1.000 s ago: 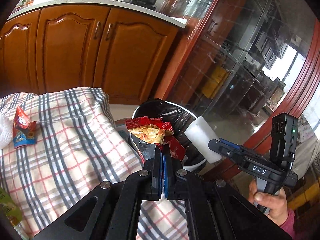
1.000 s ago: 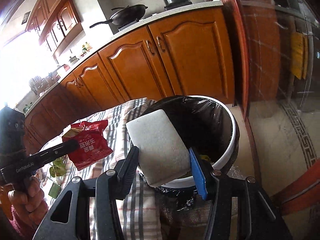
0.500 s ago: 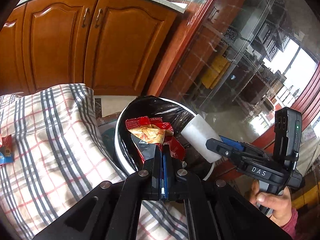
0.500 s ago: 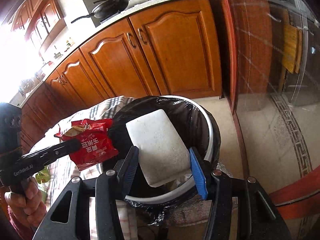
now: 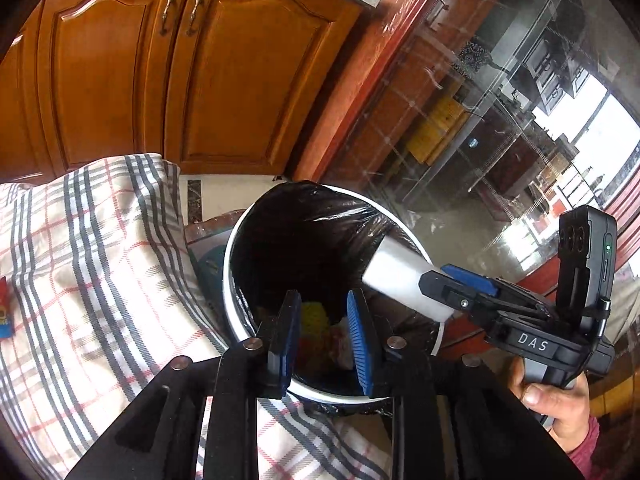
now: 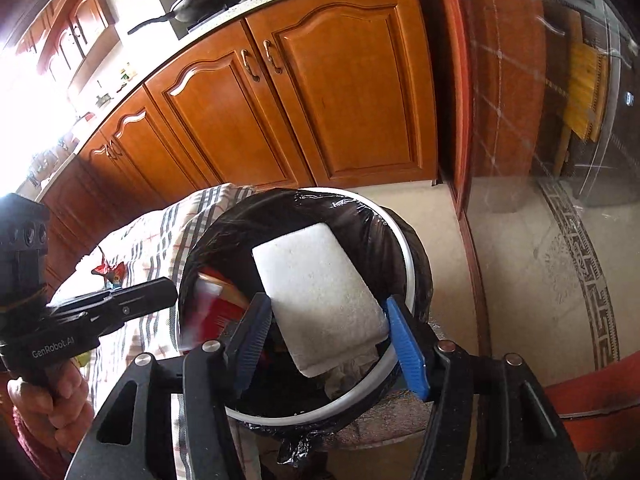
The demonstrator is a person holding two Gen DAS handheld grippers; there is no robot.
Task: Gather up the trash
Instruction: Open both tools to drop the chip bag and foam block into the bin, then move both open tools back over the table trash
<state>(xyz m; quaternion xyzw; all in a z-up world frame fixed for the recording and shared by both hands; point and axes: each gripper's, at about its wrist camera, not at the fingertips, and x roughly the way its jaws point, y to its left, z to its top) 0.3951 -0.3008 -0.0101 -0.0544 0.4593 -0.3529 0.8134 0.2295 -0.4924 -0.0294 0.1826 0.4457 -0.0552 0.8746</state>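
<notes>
A white bin lined with a black bag stands beside the checked cloth. My left gripper is open and empty over the bin's near rim. The red snack bag is a blur falling inside the bin. My right gripper is shut on a white foam block and holds it over the bin's mouth; block and gripper also show in the left wrist view. Other trash lies at the bin's bottom.
A checked cloth covers the table left of the bin, with a small red wrapper on it. Wooden cabinets stand behind. A red-framed glass partition is to the right. Tiled floor lies beyond the bin.
My left gripper opened and let go of the red snack bag, which drops into the bin. Both grippers moved further over the bin. The right gripper still holds the foam block.
</notes>
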